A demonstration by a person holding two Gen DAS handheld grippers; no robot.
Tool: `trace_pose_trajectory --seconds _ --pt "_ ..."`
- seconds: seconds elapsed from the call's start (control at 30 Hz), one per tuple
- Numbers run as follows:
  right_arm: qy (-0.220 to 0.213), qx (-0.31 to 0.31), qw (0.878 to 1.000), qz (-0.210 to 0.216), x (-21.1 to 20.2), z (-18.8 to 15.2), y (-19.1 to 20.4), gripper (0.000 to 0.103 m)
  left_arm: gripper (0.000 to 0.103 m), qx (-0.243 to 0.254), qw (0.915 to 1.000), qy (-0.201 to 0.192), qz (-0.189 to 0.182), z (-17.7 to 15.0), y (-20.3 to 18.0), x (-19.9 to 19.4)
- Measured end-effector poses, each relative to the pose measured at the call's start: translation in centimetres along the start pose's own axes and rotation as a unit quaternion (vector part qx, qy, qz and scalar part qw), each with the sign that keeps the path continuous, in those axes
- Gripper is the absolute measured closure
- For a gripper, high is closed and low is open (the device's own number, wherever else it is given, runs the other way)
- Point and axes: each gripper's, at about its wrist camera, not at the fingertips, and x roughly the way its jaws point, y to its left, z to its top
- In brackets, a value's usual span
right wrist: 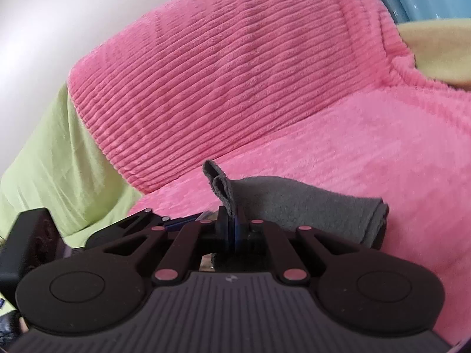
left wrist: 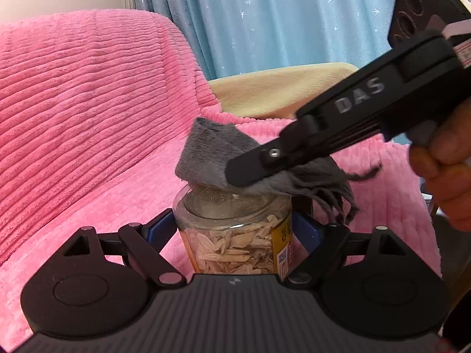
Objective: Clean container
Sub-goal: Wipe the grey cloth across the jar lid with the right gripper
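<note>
A clear glass jar [left wrist: 232,235] with pale flakes inside and a yellow label stands upright between the blue pads of my left gripper [left wrist: 235,229], which is shut on its sides. A folded grey cloth [left wrist: 206,153] rests on the jar's lid. My right gripper [left wrist: 250,173] comes in from the right, shut on that cloth, its fingers lying over the lid. In the right wrist view the grey cloth [right wrist: 294,203] is pinched between the closed pads of the right gripper [right wrist: 232,226] and spreads to the right. The jar is almost hidden there.
A pink ribbed blanket [left wrist: 88,103] covers the seat and backrest behind the jar. A pale yellow cushion [left wrist: 279,88] and a blue starred curtain [left wrist: 279,14] lie beyond. A hand [left wrist: 441,161] holds the right gripper. Light green fabric [right wrist: 53,161] lies at the left.
</note>
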Motion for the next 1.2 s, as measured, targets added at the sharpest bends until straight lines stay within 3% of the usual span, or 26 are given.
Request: trace_pose_trajectory --seconds 0.17,0.3,0.37,0.5,0.57,0.7,0.8,0.9,1.07,1.2 --pt "0.022 0.010 0.999 0.045 0.4 -0.3 0.5 0.100 0.018 -0.004 1.0000 -0.001 -0.003 -0.1 0.2 0.1" --pt "0.026 0.025 0.998 0.055 2.4 0.2 0.2 0.100 0.018 -0.006 1.0000 0.000 -0.004 -0.1 0.2 0.1" --pt "0.021 0.015 0.999 0.032 3.2 0.4 0.3 0.102 0.018 -0.009 1.0000 -0.001 -0.004 -0.2 0.3 0.1" --pt "-0.004 -0.041 0.997 -0.062 3.0 0.9 1.1 0.102 0.018 -0.010 0.9999 -0.002 -0.006 -0.1 0.3 0.2" --pt "-0.004 -0.032 0.998 -0.061 2.3 0.7 0.5 0.102 0.018 -0.009 0.9999 -0.001 -0.007 0.1 0.2 0.4" --pt "0.012 -0.014 0.999 -0.031 0.3 0.2 -0.2 0.102 0.018 -0.006 0.9999 0.004 -0.010 0.2 -0.2 0.8" --pt "0.032 0.011 0.999 0.016 -0.1 -0.1 -0.6 0.101 0.018 -0.007 0.9999 0.008 -0.009 0.1 -0.2 0.9" --pt "0.039 0.019 0.999 0.030 0.8 0.0 -0.3 0.101 0.018 -0.014 0.9998 0.009 -0.009 0.2 0.1 1.0" --pt "0.022 -0.007 1.000 0.006 2.2 0.6 0.6 0.102 0.018 -0.015 0.9998 0.009 -0.009 0.5 0.2 0.7" --pt "-0.004 -0.039 0.998 -0.050 2.3 0.9 1.0 0.102 0.018 -0.013 0.9998 0.008 -0.009 0.6 0.3 0.4"
